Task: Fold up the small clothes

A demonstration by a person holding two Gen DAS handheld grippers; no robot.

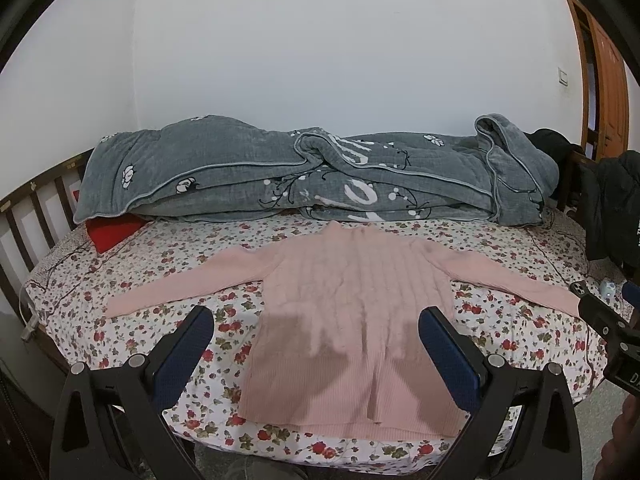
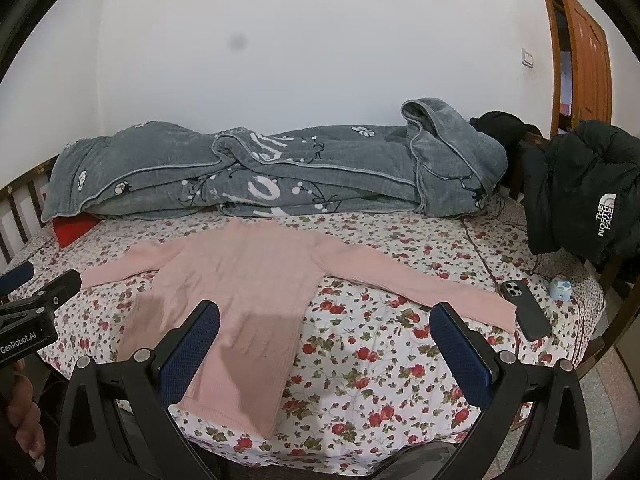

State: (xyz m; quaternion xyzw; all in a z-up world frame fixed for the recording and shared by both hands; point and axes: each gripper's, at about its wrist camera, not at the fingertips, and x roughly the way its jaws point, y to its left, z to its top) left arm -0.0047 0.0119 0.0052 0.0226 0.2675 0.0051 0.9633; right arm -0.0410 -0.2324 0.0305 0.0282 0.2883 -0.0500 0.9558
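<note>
A pink knit sweater (image 1: 352, 312) lies flat on the floral bed sheet (image 1: 160, 264), sleeves spread out to both sides, hem toward me. It also shows in the right wrist view (image 2: 240, 300). My left gripper (image 1: 316, 320) is open and empty, held above the sweater's lower body. My right gripper (image 2: 324, 320) is open and empty, above the sheet just right of the sweater's body. The right gripper also appears at the right edge of the left wrist view (image 1: 608, 320), and the left gripper at the left edge of the right wrist view (image 2: 36, 300).
A grey quilt (image 1: 312, 176) is bunched along the wall side of the bed. A red item (image 1: 112, 230) pokes out under it at left. A black phone (image 2: 526, 314) and a small blue object (image 2: 560, 288) lie near the right sleeve cuff. A black jacket (image 2: 588, 192) hangs at right.
</note>
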